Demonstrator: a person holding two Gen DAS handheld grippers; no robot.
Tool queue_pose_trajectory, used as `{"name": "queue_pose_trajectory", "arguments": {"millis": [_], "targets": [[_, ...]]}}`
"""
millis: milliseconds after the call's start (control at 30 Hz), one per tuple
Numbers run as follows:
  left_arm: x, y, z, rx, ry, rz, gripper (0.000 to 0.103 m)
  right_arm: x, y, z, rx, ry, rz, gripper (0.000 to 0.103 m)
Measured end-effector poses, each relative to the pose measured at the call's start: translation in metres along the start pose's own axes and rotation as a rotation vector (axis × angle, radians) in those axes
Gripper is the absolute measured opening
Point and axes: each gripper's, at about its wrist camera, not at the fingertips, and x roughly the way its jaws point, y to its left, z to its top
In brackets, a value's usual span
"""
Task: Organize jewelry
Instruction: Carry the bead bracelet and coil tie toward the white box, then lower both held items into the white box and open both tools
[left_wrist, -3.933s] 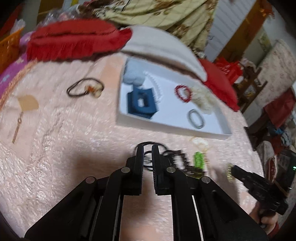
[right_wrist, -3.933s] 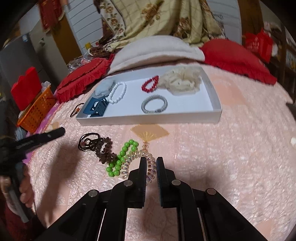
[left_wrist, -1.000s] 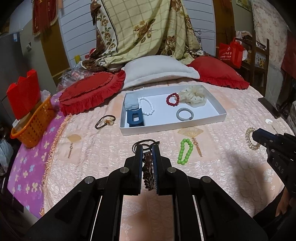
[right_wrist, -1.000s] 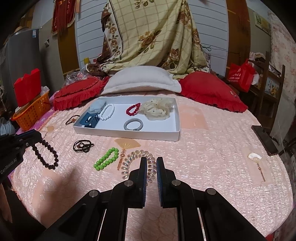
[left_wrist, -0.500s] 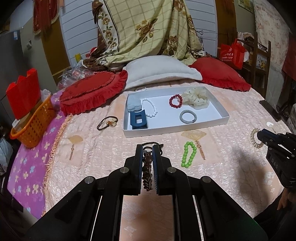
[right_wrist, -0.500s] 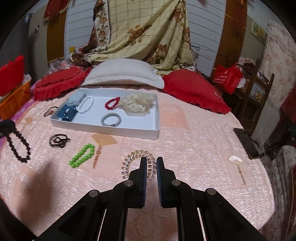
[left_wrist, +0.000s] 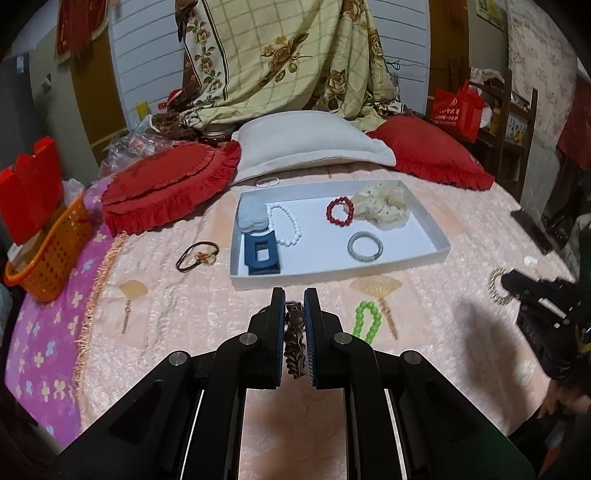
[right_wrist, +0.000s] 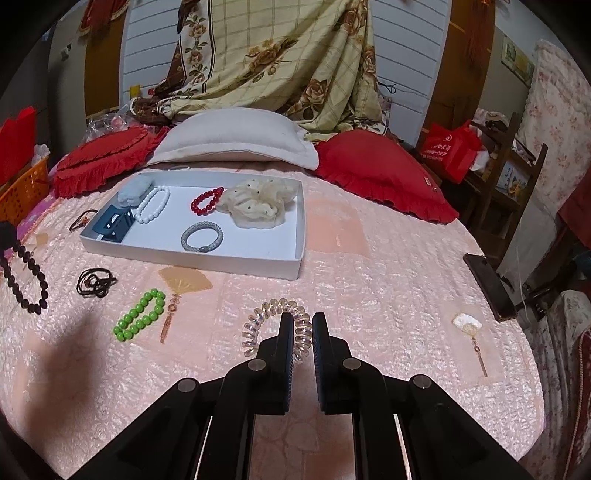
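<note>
My left gripper (left_wrist: 294, 295) is shut on a brown bead bracelet (left_wrist: 294, 341), held above the pink bedspread just short of the white tray (left_wrist: 332, 272). In the right wrist view the same bracelet (right_wrist: 26, 277) dangles at the far left. My right gripper (right_wrist: 303, 319) is shut on a clear spiral hair tie (right_wrist: 271, 314), lifted off the bed to the right of the tray (right_wrist: 192, 259). The tray holds a white bead bracelet (left_wrist: 286, 225), a red one (left_wrist: 339, 211), a grey one (left_wrist: 365, 246), a cream scrunchie (left_wrist: 380, 206) and a blue claw clip (left_wrist: 261, 254).
A green bead bracelet (right_wrist: 140, 319) and black hair ties (right_wrist: 94, 282) lie on the bedspread in front of the tray. A brown hair tie (left_wrist: 197, 254) lies left of it. Red cushions and a white pillow (left_wrist: 310, 144) sit behind, an orange basket (left_wrist: 51, 254) at the left edge.
Both grippers came up off the bedspread with their pieces. In the last second the left one drew a little nearer the tray, and the right one swung rightwards, so the tray slid left in its view.
</note>
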Motion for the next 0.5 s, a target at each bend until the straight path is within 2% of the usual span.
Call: {"name": "queue_pose_trajectory", "arguments": {"millis": [200, 333, 500], "targets": [[0.012, 0.009, 0.042, -0.025, -0.018, -0.054, 0.009, 0.021, -0.009, 0.026, 0.024, 0.013, 0.057, 0.009], [0.032, 0.010, 0.070, -0.022, -0.031, -0.054, 0.009, 0.037, -0.011, 0.050, 0.035, 0.009, 0.112, 0.009], [0.080, 0.013, 0.099, -0.081, 0.021, -0.135, 0.009, 0.062, -0.010, 0.079, 0.054, -0.022, 0.218, 0.009]]}}
